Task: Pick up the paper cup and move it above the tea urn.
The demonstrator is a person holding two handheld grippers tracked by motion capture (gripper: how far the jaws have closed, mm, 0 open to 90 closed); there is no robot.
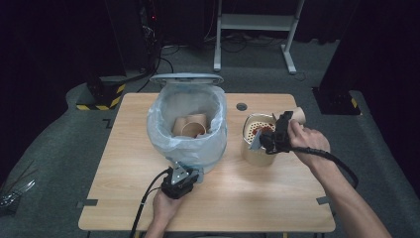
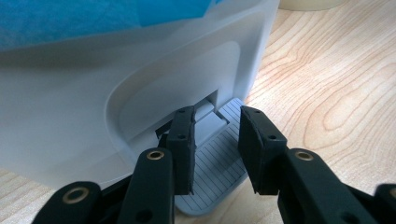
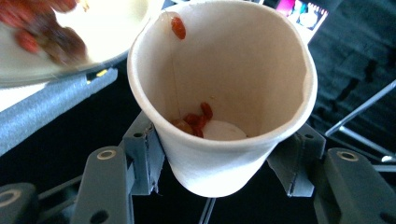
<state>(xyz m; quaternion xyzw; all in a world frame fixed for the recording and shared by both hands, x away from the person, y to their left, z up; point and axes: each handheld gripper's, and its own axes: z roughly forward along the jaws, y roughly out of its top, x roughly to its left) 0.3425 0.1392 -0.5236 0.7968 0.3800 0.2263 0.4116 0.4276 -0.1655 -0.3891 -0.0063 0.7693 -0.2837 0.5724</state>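
Note:
A white pedal bin (image 1: pixel 168 134) with a clear liner stands mid-table, lid up, and holds brown paper cups (image 1: pixel 190 126). My left gripper (image 1: pixel 182 171) is low at its front. In the left gripper view its jaws (image 2: pixel 217 140) stand apart over the grey ribbed pedal (image 2: pixel 215 172), with nothing between them. My right gripper (image 1: pixel 277 131) is shut on a paper cup (image 1: pixel 297 115), tilted beside a cream dish of red berries (image 1: pixel 257 130). In the right gripper view the pads press the cup's (image 3: pixel 224 60) sides. A few red berries (image 3: pixel 194 120) lie at its bottom.
The dish rests on a cream container (image 1: pixel 255 154) at the table's right. A round cable hole (image 1: pixel 241 106) sits behind it. Dark floor, a white desk frame (image 1: pixel 255 25) and striped blocks (image 1: pixel 101 96) lie beyond the table. The blurred berry dish (image 3: pixel 102 28) is at upper left.

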